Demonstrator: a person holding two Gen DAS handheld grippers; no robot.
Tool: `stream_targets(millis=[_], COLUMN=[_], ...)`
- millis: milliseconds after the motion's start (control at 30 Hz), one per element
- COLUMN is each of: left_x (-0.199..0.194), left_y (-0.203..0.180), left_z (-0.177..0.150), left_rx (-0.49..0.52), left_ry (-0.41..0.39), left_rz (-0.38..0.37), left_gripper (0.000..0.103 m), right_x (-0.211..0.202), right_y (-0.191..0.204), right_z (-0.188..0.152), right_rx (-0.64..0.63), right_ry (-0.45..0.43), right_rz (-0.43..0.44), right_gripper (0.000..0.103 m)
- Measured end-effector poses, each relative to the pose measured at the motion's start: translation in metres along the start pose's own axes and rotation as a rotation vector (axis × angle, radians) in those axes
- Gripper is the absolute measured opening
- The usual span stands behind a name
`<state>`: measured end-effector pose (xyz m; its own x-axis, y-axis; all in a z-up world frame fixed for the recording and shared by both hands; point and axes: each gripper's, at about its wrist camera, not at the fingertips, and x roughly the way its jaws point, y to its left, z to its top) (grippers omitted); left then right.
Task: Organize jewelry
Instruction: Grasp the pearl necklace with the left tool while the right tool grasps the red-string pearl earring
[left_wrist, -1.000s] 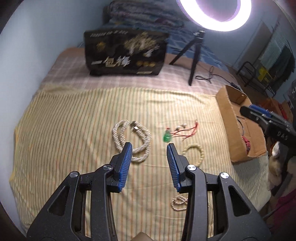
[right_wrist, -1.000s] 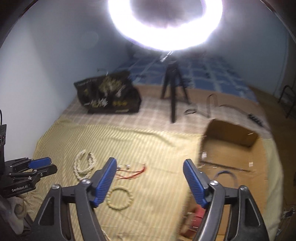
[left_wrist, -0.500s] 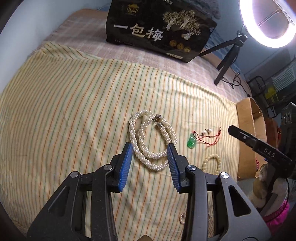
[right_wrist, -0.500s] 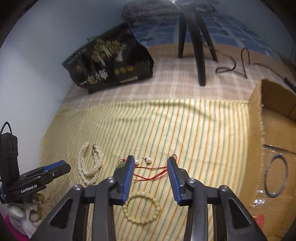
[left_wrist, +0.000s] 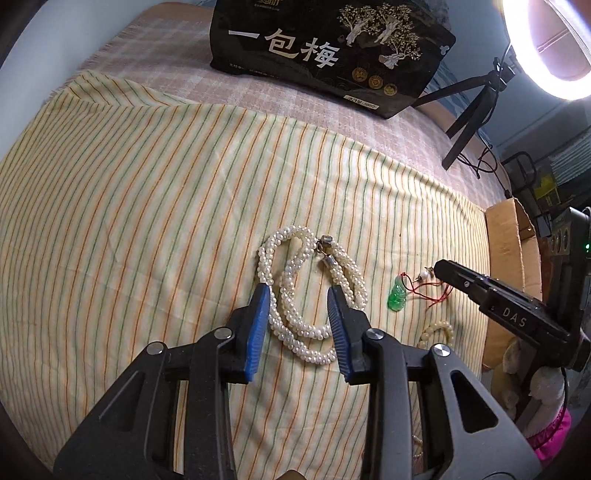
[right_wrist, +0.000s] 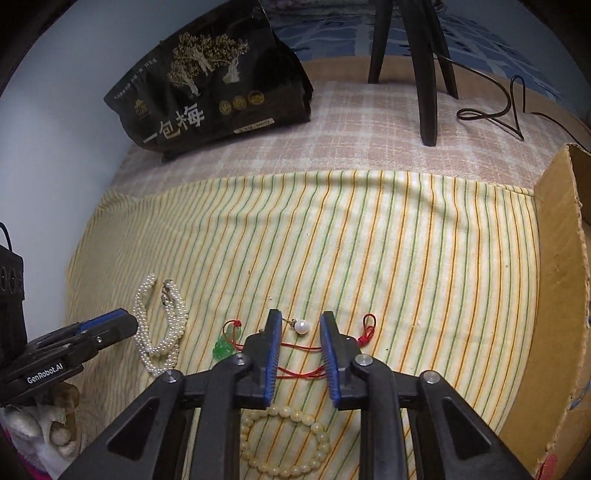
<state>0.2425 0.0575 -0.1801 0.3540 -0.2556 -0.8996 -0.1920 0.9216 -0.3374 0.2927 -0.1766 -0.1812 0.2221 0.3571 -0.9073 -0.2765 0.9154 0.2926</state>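
A white twisted pearl necklace lies coiled on the striped cloth; it also shows in the right wrist view. My left gripper is open, low over it, with part of the coil between the jaws. A green pendant on a red cord, a pearl earring and a cream bead bracelet lie by my right gripper, which is open astride the red cord. The pendant and bracelet also show in the left wrist view.
A cardboard box stands at the cloth's right edge. A black printed bag and a ring light tripod with its cable stand at the back. A wall runs along the left.
Both grippers have come lower and forward. The left jaws now straddle the pearl necklace. The right jaws now straddle the red cord, and have narrowed from one second ago.
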Motion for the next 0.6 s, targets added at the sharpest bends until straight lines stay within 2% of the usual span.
stream_targets(millis=[600], left_x=[0.024], left_y=[0.006], left_z=[0.011], left_rx=[0.005], left_ry=[0.021], left_rz=[0.027], left_gripper=[0.032], right_x=[0.015], right_y=[0.004], right_z=[0.006], right_rx=[-0.022], right_ry=[0.008], right_rz=[-0.042], right_gripper=[0.011])
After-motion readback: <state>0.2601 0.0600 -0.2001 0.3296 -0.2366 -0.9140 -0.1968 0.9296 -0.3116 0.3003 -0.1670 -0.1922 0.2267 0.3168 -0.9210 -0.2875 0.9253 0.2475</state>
